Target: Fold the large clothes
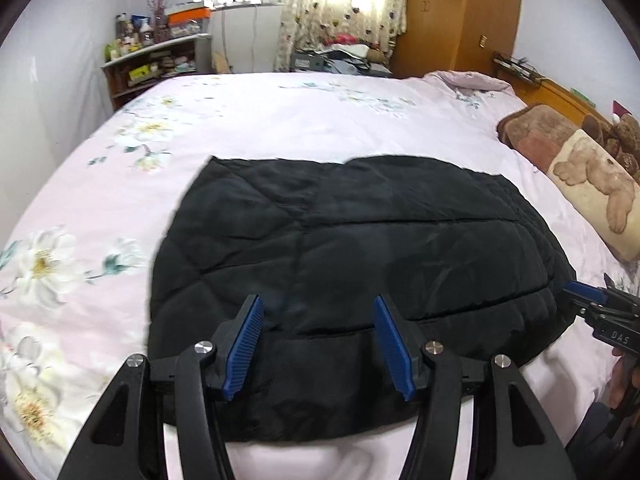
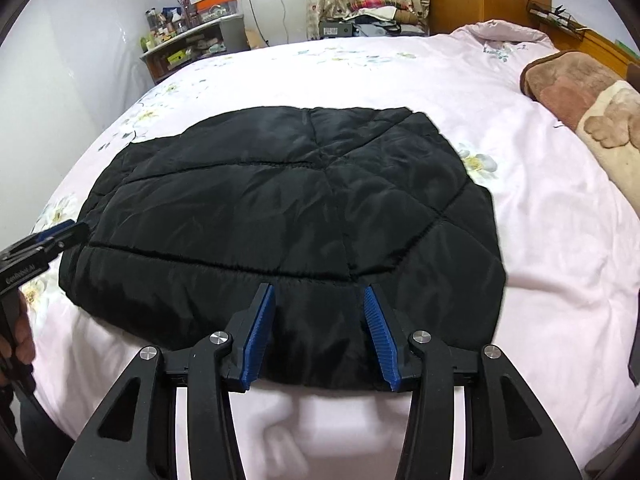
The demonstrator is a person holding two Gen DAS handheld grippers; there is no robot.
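1. The black coat (image 1: 352,248) lies folded on the bed (image 1: 280,120), at 12 o'clock from both grippers.
2. It looks soft, puffy, a bit slippery; grab the thick near edge.
3. Left gripper (image 1: 318,344) and right gripper (image 2: 320,332) jaws are apart, holding nothing.

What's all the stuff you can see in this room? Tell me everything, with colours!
quilted jacket: one, black, folded flat on the bed near the front edge
bedspread: one, pale pink with white flowers, covering the bed
blanket: one, brown, at the right side of the bed
bear cushion: one, cream and tan, beside the blanket
shelf: one, brown, crowded with bottles and boxes, far left corner
curtain: one, cream with hearts, at the window
wardrobe: one, orange-brown wood, far right
left gripper: one, black with blue fingers, open above the jacket's near edge
right gripper: one, black with blue fingers, open above the jacket's near edge
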